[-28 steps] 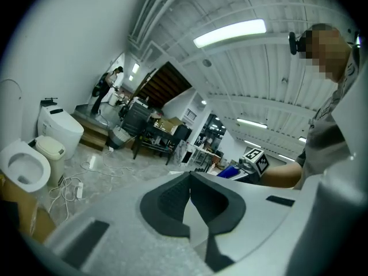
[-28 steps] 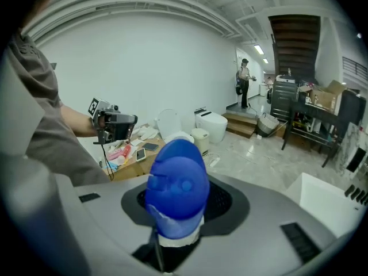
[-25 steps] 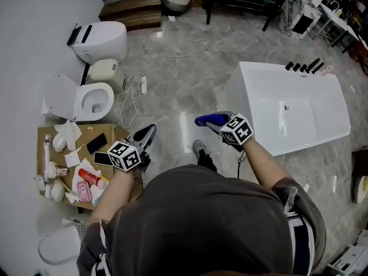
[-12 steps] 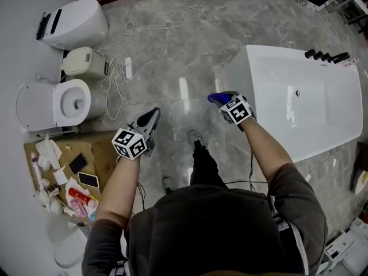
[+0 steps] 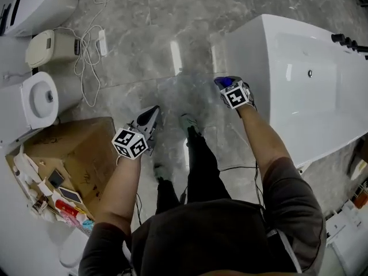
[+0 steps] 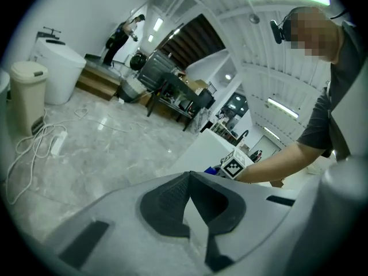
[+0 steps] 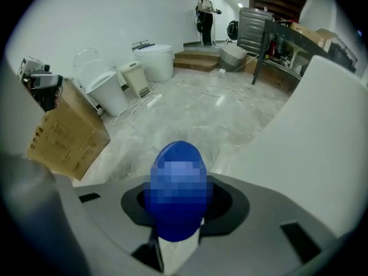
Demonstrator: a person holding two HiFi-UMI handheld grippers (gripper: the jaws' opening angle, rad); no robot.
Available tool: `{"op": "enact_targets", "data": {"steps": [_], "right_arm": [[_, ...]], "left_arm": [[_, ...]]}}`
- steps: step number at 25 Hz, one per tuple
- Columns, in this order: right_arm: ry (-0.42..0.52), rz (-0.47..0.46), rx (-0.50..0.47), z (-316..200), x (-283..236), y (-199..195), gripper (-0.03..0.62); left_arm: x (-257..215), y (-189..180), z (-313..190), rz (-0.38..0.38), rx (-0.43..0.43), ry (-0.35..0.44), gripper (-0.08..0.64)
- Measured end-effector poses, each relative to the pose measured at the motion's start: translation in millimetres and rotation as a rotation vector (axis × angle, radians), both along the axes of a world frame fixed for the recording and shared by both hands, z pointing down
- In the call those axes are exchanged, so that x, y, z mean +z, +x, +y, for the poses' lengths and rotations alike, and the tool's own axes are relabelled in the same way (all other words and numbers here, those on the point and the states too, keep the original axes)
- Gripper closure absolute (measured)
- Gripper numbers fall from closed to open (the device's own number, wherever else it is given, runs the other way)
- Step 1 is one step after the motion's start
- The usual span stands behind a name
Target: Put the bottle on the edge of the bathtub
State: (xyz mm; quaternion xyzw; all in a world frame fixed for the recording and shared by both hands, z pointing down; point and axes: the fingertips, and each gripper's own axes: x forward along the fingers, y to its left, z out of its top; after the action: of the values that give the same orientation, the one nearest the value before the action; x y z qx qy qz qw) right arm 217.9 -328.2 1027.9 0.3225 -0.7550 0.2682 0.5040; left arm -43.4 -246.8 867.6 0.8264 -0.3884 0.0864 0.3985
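A blue bottle (image 5: 224, 83) sits between the jaws of my right gripper (image 5: 229, 85), which is shut on it just off the near left corner of the white bathtub (image 5: 247, 45). In the right gripper view the bottle (image 7: 178, 180) pokes forward past the jaws, with the tub wall (image 7: 313, 137) close on the right. My left gripper (image 5: 150, 115) hangs over the marble floor to the left, its jaws shut with nothing in them (image 6: 190, 175). From the left gripper view the right gripper's marker cube (image 6: 233, 165) shows beside the tub (image 6: 202, 149).
A cardboard box (image 5: 77, 145) with toiletries along its edge stands at the lower left. Toilets (image 5: 37, 96), a small bin (image 5: 49, 46) and loose cables (image 5: 86, 30) lie at the left. Black taps (image 5: 348, 40) sit on the tub's far end. A person (image 7: 205, 7) stands far off.
The person has stepped toward the bathtub. The right gripper with the bottle is now close to the tub's near corner. The left gripper stays shut and empty.
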Motion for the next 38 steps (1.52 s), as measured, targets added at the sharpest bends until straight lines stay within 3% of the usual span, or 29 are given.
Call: {"op": "enact_targets", "data": {"steps": [7,17,28,38], "right_arm": [[-0.045,0.080,0.020,-13,122,27,0.457],[-0.089,0.184,0.013,-19,244,54,0.457],[-0.079,0.159,0.027,-28,298,54,0.456],[-0.100,0.215,-0.008,-27,311,62,0.447]], "left_arm": [[102,16,13,0.040,-0.017,-0.109,0.558],[189,15,26,0.044,0.001,-0.207,0.558],[233,19,-9,0.020,0.004,-0.208,0.558],[240,22,-16,0.010,0.006,-0.209,0.558]]}}
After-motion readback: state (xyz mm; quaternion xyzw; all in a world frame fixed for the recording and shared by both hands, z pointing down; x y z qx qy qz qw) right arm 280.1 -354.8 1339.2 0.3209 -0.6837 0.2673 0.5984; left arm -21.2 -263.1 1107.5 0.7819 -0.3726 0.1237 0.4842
